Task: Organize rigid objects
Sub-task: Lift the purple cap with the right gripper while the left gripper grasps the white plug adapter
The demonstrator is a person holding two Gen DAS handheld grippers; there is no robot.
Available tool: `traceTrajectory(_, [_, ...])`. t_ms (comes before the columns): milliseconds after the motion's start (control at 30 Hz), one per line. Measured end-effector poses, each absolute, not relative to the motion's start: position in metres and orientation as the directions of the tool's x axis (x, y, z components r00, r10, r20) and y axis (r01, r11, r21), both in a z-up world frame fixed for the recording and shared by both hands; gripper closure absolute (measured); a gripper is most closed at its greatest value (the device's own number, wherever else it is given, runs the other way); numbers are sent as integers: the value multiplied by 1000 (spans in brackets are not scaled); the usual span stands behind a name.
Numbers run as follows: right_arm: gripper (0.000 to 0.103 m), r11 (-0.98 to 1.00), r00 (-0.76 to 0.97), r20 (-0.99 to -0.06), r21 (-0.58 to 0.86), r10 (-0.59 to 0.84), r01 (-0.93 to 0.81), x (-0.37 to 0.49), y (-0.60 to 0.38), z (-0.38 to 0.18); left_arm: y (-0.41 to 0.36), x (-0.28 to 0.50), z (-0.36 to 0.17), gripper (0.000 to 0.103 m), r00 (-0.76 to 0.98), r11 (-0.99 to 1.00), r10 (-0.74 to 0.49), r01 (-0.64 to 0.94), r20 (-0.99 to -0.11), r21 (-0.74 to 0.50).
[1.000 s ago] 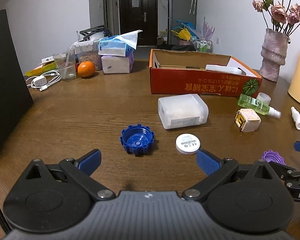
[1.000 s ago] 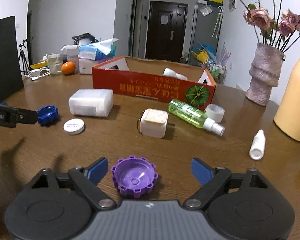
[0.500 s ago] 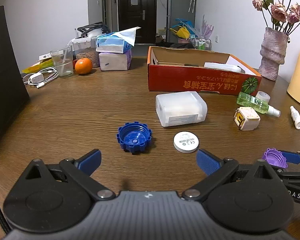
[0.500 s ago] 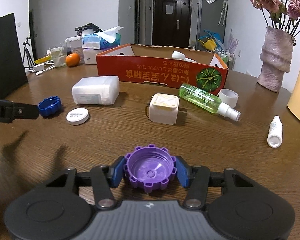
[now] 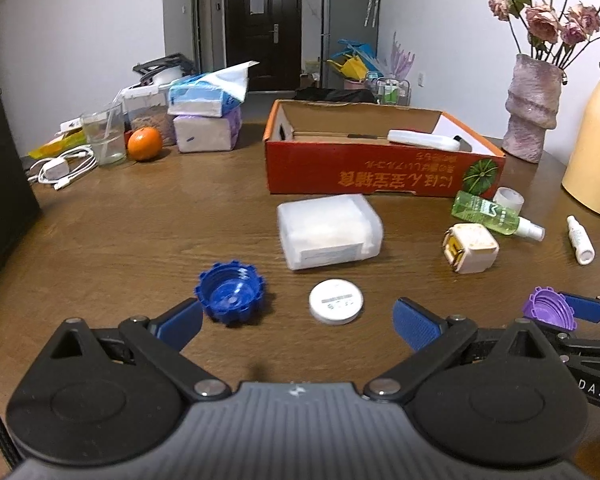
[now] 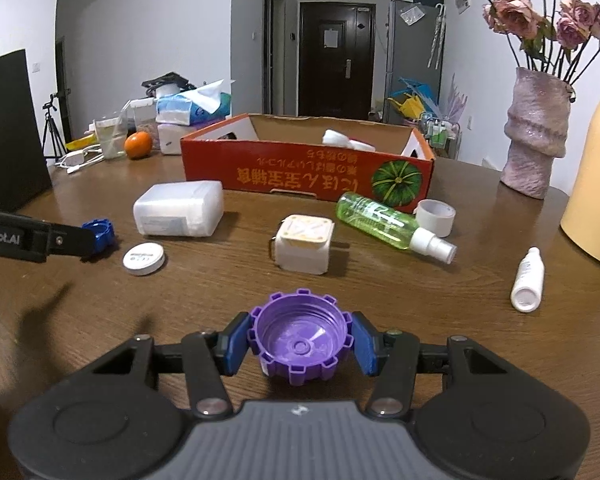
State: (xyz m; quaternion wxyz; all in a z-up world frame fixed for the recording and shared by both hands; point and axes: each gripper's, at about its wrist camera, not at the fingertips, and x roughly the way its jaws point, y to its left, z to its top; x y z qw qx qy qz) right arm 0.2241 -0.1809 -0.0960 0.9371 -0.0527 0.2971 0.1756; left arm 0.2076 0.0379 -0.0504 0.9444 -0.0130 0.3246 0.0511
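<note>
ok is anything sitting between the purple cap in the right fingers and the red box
Yes: the cream cube lies on the table directly between the purple cap and the red box, with the green spray bottle just right of that line.

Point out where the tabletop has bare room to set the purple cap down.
Bare wood lies left of the blue cap, toward the orange and cables. Another patch: between the white bottle and square white box. Crowded: in front of the red box, around the green spray bottle.

I'm working in a home: ahead of my tool, a wooden dining table [image 6: 100,320], a vase of roses [image 6: 536,128], tissue packs [image 5: 204,96], a fridge [image 5: 350,20] beside the entrance door [image 5: 262,24].
</note>
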Motion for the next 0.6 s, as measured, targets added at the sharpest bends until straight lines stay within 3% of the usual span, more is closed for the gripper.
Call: traceTrajectory(600, [51,952,804,-526,33,276,-304,240,-234,-87,-30,243,-46,0,789,999,43,-30,-613,31])
